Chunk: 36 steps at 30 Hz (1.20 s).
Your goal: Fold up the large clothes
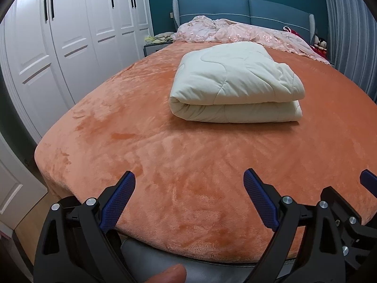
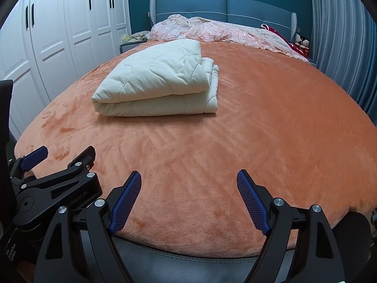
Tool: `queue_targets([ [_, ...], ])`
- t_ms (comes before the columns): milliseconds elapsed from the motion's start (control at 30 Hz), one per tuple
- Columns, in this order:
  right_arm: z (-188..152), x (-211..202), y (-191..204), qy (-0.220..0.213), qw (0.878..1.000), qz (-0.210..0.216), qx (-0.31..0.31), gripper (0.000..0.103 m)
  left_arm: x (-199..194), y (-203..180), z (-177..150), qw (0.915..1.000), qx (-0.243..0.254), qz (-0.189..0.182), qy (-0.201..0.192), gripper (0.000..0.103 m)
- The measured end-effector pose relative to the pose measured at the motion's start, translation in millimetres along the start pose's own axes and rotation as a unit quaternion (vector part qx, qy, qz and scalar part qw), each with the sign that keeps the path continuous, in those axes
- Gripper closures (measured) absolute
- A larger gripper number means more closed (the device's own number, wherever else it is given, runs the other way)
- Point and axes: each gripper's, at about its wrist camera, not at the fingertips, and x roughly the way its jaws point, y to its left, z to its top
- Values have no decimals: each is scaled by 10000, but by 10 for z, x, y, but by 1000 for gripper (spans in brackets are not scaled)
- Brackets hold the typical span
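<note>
A cream quilted comforter lies folded into a thick rectangle on the orange plush bed cover; it also shows in the right wrist view. My left gripper is open and empty above the foot edge of the bed, well short of the comforter. My right gripper is open and empty, side by side with the left one, also near the foot edge. The left gripper shows at the lower left of the right wrist view.
A crumpled pink floral blanket lies by the blue headboard. White wardrobe doors line the left side. Grey-blue curtains hang on the right. Stuffed toys sit by the bed's far right corner.
</note>
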Motion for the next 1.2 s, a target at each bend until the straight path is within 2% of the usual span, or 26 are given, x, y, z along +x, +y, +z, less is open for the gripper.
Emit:
queue_targets([
  [1200, -1, 15, -7, 41, 10000, -14, -6, 22, 1, 3, -24, 10000, 25, 8, -6, 13],
])
